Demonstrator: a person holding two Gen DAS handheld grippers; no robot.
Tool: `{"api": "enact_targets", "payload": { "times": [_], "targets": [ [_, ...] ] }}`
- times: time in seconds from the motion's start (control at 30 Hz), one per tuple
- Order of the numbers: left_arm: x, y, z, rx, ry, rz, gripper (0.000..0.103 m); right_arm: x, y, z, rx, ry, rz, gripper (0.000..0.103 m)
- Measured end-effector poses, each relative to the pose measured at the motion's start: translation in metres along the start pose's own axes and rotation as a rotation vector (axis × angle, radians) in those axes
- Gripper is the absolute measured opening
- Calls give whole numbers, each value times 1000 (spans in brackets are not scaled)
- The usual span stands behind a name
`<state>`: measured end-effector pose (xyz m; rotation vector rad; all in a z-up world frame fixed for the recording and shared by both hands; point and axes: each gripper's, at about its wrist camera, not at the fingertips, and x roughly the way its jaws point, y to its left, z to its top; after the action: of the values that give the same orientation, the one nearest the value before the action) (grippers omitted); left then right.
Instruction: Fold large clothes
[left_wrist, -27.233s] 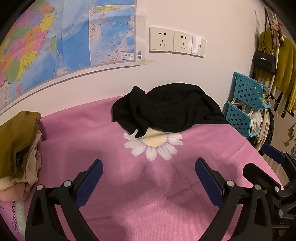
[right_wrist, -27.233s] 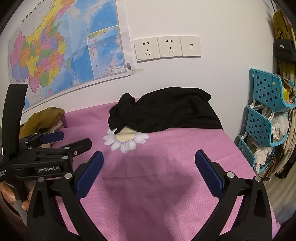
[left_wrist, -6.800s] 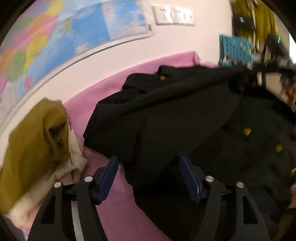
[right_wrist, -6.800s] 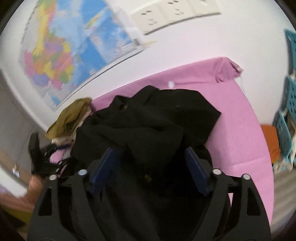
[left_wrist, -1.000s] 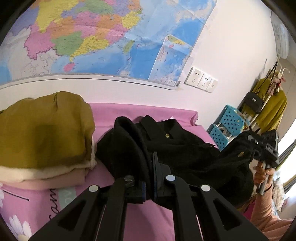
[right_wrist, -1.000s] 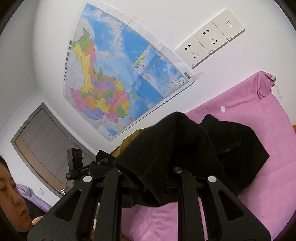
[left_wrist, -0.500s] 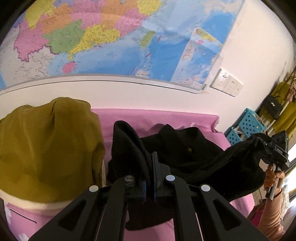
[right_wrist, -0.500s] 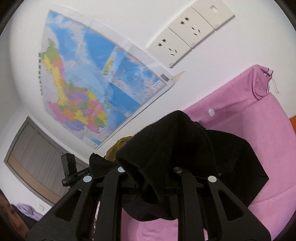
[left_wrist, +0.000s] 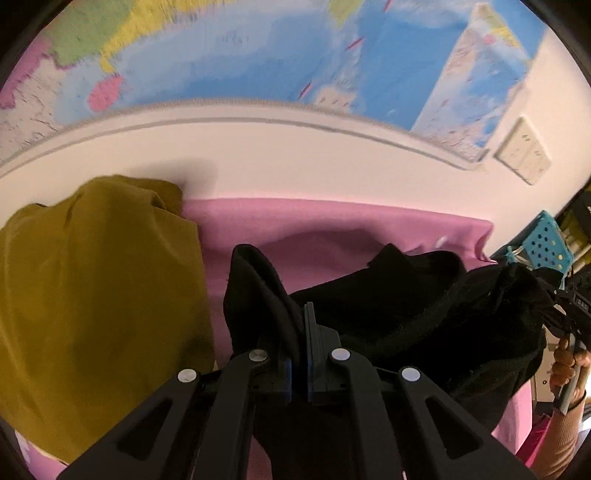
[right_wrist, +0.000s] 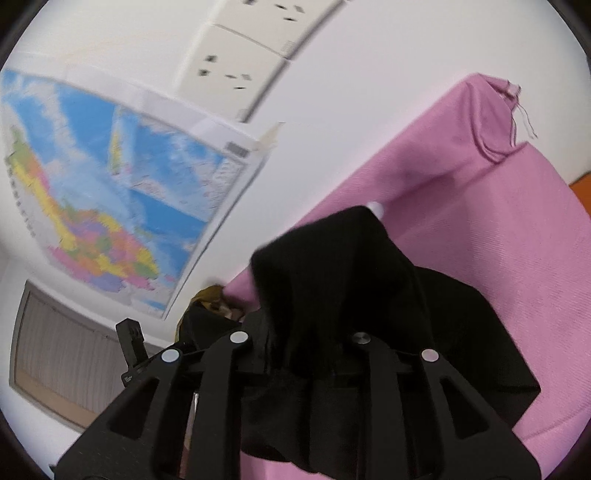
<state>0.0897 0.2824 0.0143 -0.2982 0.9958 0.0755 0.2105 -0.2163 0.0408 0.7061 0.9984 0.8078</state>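
Note:
A large black garment (left_wrist: 388, 310) hangs between my two grippers over the pink bed sheet (left_wrist: 295, 225). My left gripper (left_wrist: 299, 325) is shut on one fold of it, which rises in a loop above the pads. At the far right of the left wrist view a hand (left_wrist: 565, 362) holds my right gripper (left_wrist: 570, 306) at the garment's other end. In the right wrist view the black garment (right_wrist: 332, 266) bunches up in a peak between the fingers of my right gripper (right_wrist: 299, 325). Its jaws are opening with the cloth still between them and the pads hidden.
A folded olive and cream clothes pile (left_wrist: 92, 277) lies just left of the garment against the wall. The wall with a map (left_wrist: 258, 55) and sockets (left_wrist: 524, 151) is close ahead. A blue basket (left_wrist: 546, 247) stands beyond the bed's right end.
Both grippers have carried the garment toward the wall and lower; the map and olive pile loom larger. The right wrist view has rolled and its fingers stand slightly wider.

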Motion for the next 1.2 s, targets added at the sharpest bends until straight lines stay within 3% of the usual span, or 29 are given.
{"api": "enact_targets", "payload": {
  "times": [0.17,0.27,0.3,0.43,0.5,0.57,0.6,0.63,0.67,0.7,0.73,0.83,0.9,0.93,0.97,1.03,1.13,1.2],
  "targets": [
    [34,10,9,-59,53,34,7,5,-16,7,63,-45,1,40],
    [41,7,8,-29,48,72,10,2,-9,3,17,-37,-1,41],
    [41,5,8,-24,44,86,13,4,-1,-1,-36,-24,-11,42],
    [26,0,6,10,-33,111,47,24,36,-26,-296,51,-142,58],
    [8,-6,2,43,-95,112,48,46,51,-43,-425,109,-236,59],
    [-11,-16,-5,85,-148,106,60,68,58,-54,-517,149,-321,59],
    [-17,-23,-9,108,-163,96,60,75,59,-57,-543,158,-358,58],
    [-23,-29,-14,142,-174,78,62,86,58,-59,-576,169,-406,48],
    [-28,-41,-24,200,-174,52,65,91,55,-59,-582,182,-412,20],
    [-29,-50,-30,242,-174,49,65,97,51,-58,-578,195,-428,5],
    [-28,-61,-39,291,-171,48,65,98,48,-56,-576,187,-433,0],
    [-4,-88,-56,389,-106,49,66,82,43,-46,-545,99,-427,1],
    [16,-93,-63,398,-70,103,66,60,36,-36,-457,53,-380,6],
    [22,-92,-65,393,-55,108,66,46,35,-35,-444,34,-347,18],
    [25,-87,-67,375,-41,114,66,29,35,-37,-446,5,-320,41],
    [19,-78,-73,346,-58,92,66,-4,36,-44,-464,-57,-287,57],
    [-7,-64,-91,335,-118,49,71,-61,26,-71,-511,-121,-282,64],
    [-20,-54,-110,331,-133,25,75,-73,13,-87,-519,-118,-306,64]
  ]
}}
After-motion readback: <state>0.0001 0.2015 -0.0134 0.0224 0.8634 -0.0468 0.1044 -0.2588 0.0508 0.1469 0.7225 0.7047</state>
